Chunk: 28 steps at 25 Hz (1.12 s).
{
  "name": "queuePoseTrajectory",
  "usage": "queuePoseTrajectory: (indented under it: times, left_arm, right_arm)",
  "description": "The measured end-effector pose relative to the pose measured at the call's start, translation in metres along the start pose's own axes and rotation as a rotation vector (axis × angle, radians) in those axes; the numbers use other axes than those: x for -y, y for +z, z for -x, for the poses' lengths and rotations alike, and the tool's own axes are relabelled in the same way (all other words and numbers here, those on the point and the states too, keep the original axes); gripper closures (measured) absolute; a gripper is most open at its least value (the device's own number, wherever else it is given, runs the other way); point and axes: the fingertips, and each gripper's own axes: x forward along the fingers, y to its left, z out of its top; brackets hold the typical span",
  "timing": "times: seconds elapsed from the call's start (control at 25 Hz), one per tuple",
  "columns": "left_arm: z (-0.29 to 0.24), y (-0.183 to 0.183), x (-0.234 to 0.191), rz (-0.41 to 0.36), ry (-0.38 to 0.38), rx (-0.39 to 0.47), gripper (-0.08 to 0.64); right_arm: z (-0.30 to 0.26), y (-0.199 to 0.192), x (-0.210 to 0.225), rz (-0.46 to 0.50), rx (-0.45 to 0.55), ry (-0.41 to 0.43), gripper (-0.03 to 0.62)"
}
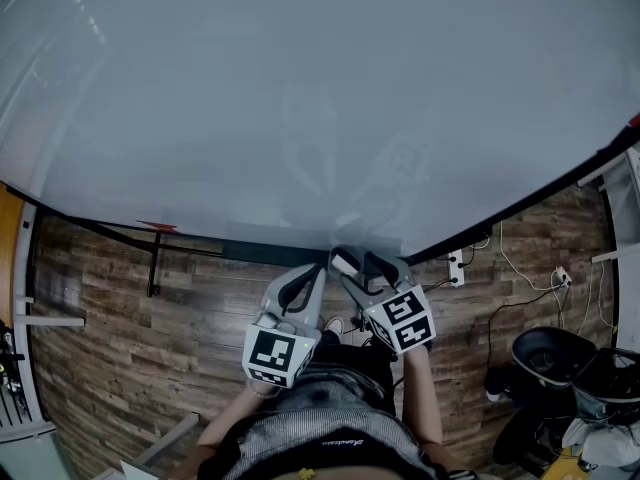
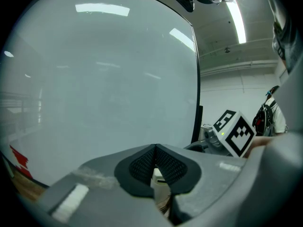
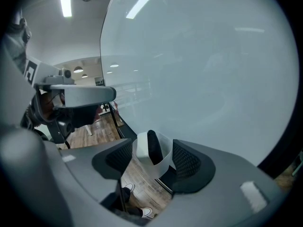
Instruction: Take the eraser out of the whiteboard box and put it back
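The whiteboard (image 1: 300, 98) fills most of the head view, and both grippers reach to its lower edge. The white eraser (image 3: 143, 148), with its black felt strip, stands in a small white box at that edge. My right gripper (image 3: 152, 149) is open around it, and floor shows through a gap between the left pad and the eraser. From above, the eraser (image 1: 344, 262) sits between the right gripper's (image 1: 362, 264) fingers. My left gripper (image 1: 312, 271) hangs just to the left, shut with its pads (image 2: 142, 167) meeting at the tips and nothing in them.
A dark tray rail (image 1: 250, 253) runs along the board's bottom edge, with a red mark (image 1: 157, 226) at its left. Below is wooden floor (image 1: 120, 308). A power strip (image 1: 456, 266), cables and a black chair (image 1: 545, 353) stand at the right, and a stand leg (image 1: 153, 268) at the left.
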Motion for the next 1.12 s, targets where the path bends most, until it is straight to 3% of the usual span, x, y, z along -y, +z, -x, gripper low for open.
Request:
queuePoseTrajectory:
  times: [0.4,1.12]
  left_arm:
    - [0.003,-0.003,0.002,-0.003,-0.002,-0.005,0.558]
    - [0.005,-0.013,0.012,0.017,-0.028,-0.042,0.558]
  right_arm:
    - [0.003,-0.004,-0.002,0.009,-0.008,-0.007,0.328]
    - [0.019,-0.002,-0.018,0.002,0.065,0.018,0.543]
